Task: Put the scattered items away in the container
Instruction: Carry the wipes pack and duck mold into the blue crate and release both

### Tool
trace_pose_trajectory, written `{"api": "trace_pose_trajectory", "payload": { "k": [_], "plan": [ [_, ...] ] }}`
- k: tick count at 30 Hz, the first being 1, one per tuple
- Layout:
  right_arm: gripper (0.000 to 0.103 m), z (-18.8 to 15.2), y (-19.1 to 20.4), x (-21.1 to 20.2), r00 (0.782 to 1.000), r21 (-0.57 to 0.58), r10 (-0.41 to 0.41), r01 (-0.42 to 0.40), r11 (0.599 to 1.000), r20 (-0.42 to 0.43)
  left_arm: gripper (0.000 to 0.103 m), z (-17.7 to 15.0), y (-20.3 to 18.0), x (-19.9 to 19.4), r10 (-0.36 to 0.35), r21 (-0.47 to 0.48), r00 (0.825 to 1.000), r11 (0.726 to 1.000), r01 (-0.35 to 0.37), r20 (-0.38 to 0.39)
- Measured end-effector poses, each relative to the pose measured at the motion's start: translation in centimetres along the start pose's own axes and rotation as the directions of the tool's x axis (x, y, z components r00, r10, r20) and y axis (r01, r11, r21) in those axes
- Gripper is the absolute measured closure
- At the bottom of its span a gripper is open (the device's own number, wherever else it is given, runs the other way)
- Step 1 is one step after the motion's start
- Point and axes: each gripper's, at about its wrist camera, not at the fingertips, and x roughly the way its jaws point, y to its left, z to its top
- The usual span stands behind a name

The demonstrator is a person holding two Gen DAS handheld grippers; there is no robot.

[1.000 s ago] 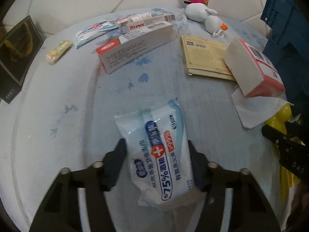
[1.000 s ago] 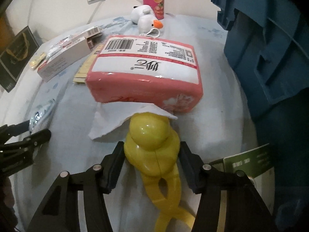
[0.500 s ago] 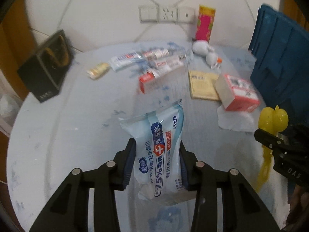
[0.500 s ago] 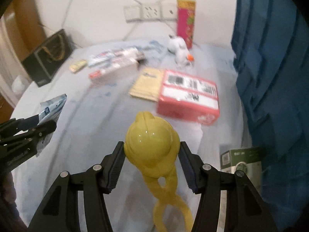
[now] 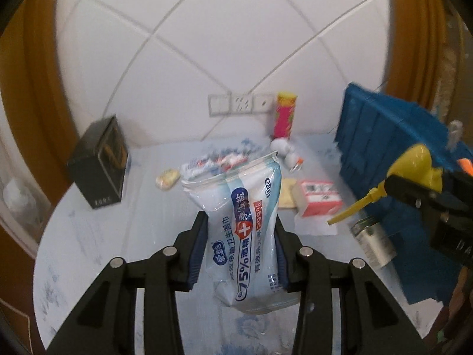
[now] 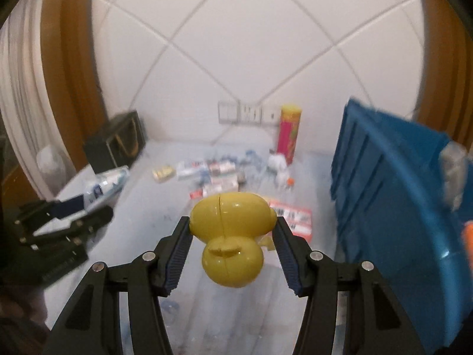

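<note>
Both up off the surface [image 5: 88,230] now vs 1 s ago: left tongs [image 5: 241,254] clamp blue-white soft wipes pack [image 5: 245,236]; right tongs [image 6: 230,251] grip glossy yellow plastic duck toy [image 6: 233,236], blue plastic crate [image 6: 384,207] to their right.

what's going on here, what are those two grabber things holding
A person is tidying a cluttered table with a handheld gripper in each hand. The left gripper has its jaws shut on a pack of wet wipes, held up off the table. The right gripper is clamped on a yellow duck toy, also in the air. A blue bin stands on the right. Boxes, tubes and a pink tissue pack lie on the table.
</note>
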Motion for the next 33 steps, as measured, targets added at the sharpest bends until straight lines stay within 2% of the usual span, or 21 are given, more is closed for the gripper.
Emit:
{"api": "trace_pose_trajectory", "payload": {
  "k": [4, 9, 15, 19, 23, 27, 33],
  "plan": [
    [0.048, 3.5, -1.2, -4.1, 0.999, 0.012, -0.002, 0.002, 1.0, 0.053, 0.063, 3.0, -1.9, -2.5, -0.031, 0.017, 0.999, 0.999, 0.03, 0.034],
    [0.048, 8.6, -5.2, -9.0, 0.993, 0.03, -0.006, 0.002, 1.0, 0.119, 0.063, 8.9, -7.0, -4.8, -0.04, 0.056, 0.995, 0.998, 0.035, 0.086],
    [0.048, 14.1, -14.4, -14.6, 0.982, 0.051, -0.075, 0.067, 0.996, 0.175, 0.063, 16.9, -16.6, -6.2, -0.075, 0.059, 0.99, 0.996, 0.068, 0.123],
    [0.048, 17.6, -21.2, -18.2, 0.971, 0.065, -0.13, 0.12, 0.991, 0.2, 0.063, 20.9, -24.1, -6.6, -0.09, 0.062, 0.99, 0.995, 0.083, 0.111],
    [0.048, 17.4, -28.3, -19.0, 0.97, 0.054, -0.212, 0.207, 0.977, 0.115, 0.063, 22.6, -31.3, -5.6, -0.119, 0.087, 0.991, 0.99, 0.114, 0.057],
    [0.048, 15.7, -32.8, -18.2, 0.971, 0.041, -0.239, 0.238, 0.97, 0.027, 0.063, 22.3, -36.5, -4.2, -0.121, 0.132, 0.993, 0.984, 0.118, 0.012],
    [0.048, 13.2, -36.7, -16.9, 0.973, 0.036, -0.226, 0.228, 0.973, -0.056, 0.063, 21.6, -40.1, -2.4, -0.119, 0.146, 0.992, 0.982, 0.123, -0.036]
  ]
}}
